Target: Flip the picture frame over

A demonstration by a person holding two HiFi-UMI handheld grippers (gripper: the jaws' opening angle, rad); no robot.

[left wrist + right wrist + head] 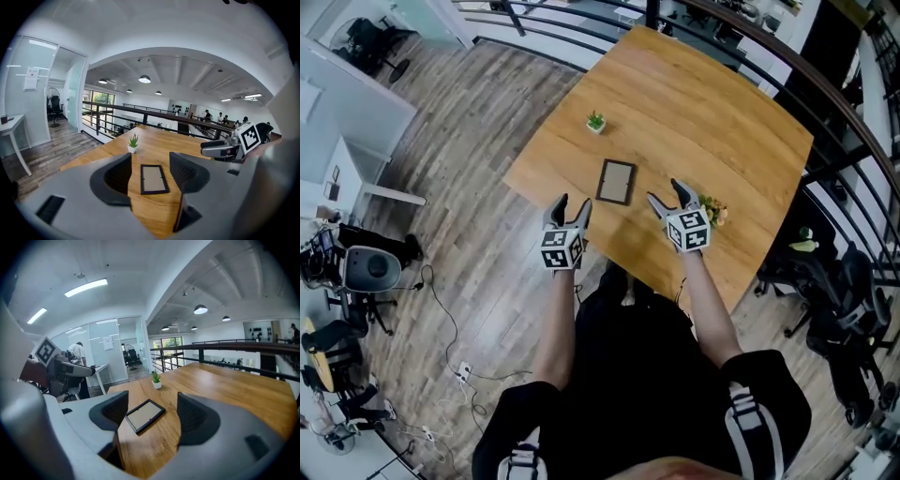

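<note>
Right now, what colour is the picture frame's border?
Black, around a pale grey-beige panel; the picture frame shows best in the right gripper view.

We see bright, even light all round. Round ceiling lamps (145,78) glow toward twelve o'clock in the left gripper view, and a strip light (86,288) shines at eleven o'clock in the right gripper view. A soft shadow falls on the table (225,390) under the right tool (151,403), at seven o'clock. Both gripper views bend hard toward black rims, and whatever lies nearest the lens blurs.
</note>
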